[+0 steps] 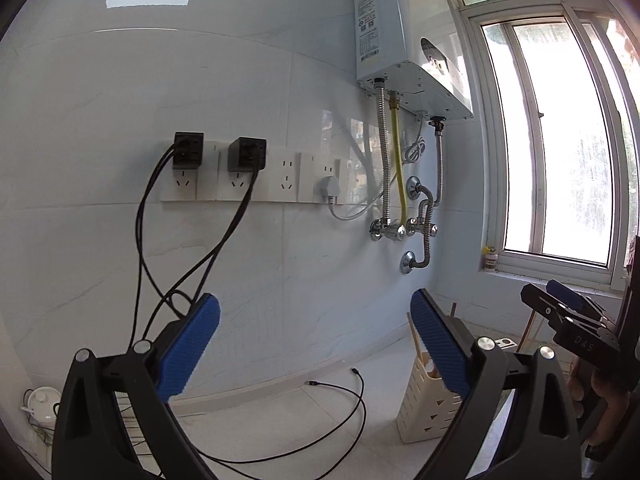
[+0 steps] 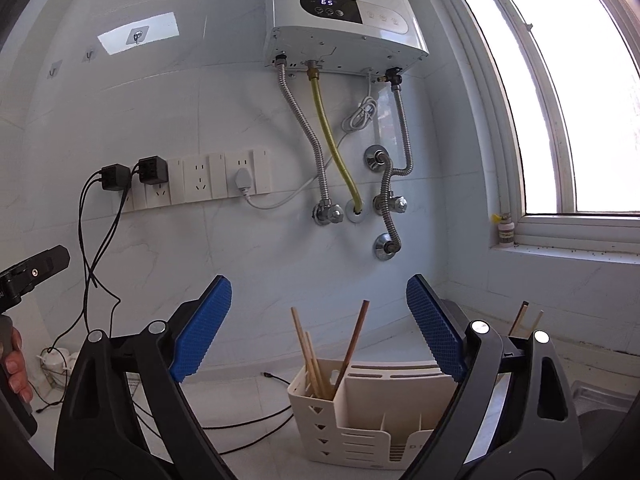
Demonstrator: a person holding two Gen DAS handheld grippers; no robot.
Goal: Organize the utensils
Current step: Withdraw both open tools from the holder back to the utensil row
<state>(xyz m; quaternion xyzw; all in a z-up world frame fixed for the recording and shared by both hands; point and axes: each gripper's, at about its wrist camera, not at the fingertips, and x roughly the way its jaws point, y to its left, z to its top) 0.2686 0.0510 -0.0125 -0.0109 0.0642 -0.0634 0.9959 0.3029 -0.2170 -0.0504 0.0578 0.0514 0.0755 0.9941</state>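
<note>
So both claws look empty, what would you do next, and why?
Probably bring the right claw down toward the holder to sort the chopsticks. Both it and the left claw are open and hold nothing, and the right one already faces the holder.

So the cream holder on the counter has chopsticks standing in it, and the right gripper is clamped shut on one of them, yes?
Not quite. The right gripper is open and holds nothing; its blue fingers stand wide apart, as the right wrist view shows. The rest holds: the chopsticks do stand in the cream holder on the counter.
</note>
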